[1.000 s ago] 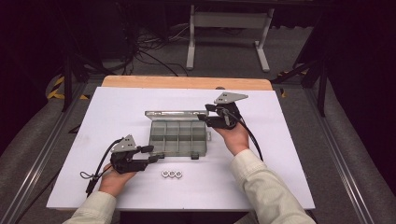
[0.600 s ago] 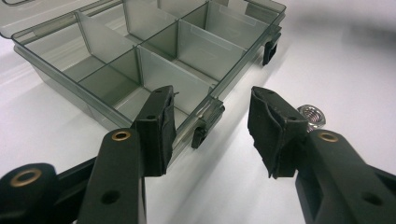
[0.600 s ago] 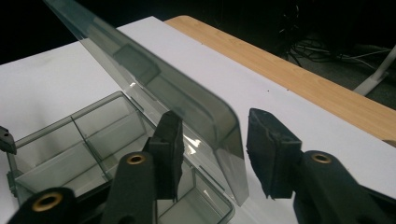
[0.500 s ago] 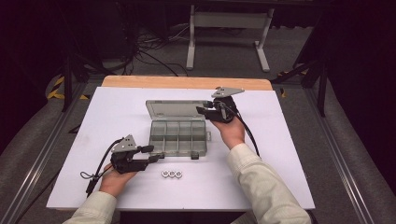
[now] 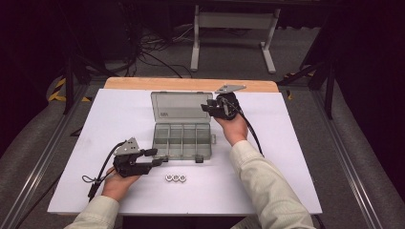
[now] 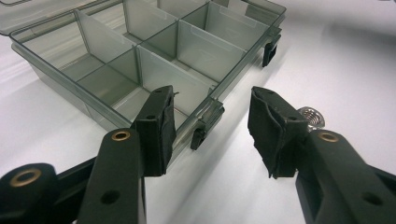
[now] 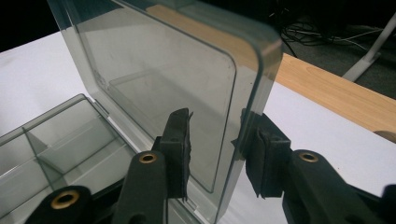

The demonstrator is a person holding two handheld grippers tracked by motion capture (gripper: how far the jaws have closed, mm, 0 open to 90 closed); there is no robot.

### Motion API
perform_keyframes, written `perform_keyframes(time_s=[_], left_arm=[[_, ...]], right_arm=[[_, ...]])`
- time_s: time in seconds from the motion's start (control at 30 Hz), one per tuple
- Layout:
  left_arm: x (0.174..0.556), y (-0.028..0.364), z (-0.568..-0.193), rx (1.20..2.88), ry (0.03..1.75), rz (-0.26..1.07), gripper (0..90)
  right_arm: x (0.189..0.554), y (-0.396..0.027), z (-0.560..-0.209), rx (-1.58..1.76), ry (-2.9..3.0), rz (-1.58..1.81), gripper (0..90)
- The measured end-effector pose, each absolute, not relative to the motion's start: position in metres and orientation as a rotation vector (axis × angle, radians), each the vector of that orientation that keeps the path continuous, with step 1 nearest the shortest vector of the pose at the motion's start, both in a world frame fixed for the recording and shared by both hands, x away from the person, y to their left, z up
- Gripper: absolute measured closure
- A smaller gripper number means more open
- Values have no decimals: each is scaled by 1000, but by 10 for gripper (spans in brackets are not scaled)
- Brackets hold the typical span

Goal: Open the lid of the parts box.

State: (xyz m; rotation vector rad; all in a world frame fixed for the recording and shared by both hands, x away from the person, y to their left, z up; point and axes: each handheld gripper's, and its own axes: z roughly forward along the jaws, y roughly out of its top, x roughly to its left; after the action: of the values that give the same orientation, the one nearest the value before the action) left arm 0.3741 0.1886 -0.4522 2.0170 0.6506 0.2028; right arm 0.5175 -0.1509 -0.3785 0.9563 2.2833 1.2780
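Opening the compartment box [image 5: 182,140]: lid [image 5: 181,107] raised upright at mid-table.
The right gripper [image 7: 215,140], jaws just closing, straddles the lid's right edge without a clear pinch; next, swing it fully back. The left gripper [image 6: 210,126], spread, waits at the box's front latch [image 6: 205,125], nuts [image 5: 175,178] just before it. A second ago the lid lay lower.

The lid [image 5: 181,107] of the box [image 5: 182,140] has swung up from nearly shut to upright, the right tongs [image 5: 208,108] closing around its edge.
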Motion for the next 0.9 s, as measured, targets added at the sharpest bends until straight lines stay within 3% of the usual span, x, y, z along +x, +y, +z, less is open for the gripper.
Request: perform_keyframes(time_s=[0.9], left_arm=[[375,189,-453,2014,650,193,515]], right_arm=[[537,-149,-410,1076,2337,1187,606]])
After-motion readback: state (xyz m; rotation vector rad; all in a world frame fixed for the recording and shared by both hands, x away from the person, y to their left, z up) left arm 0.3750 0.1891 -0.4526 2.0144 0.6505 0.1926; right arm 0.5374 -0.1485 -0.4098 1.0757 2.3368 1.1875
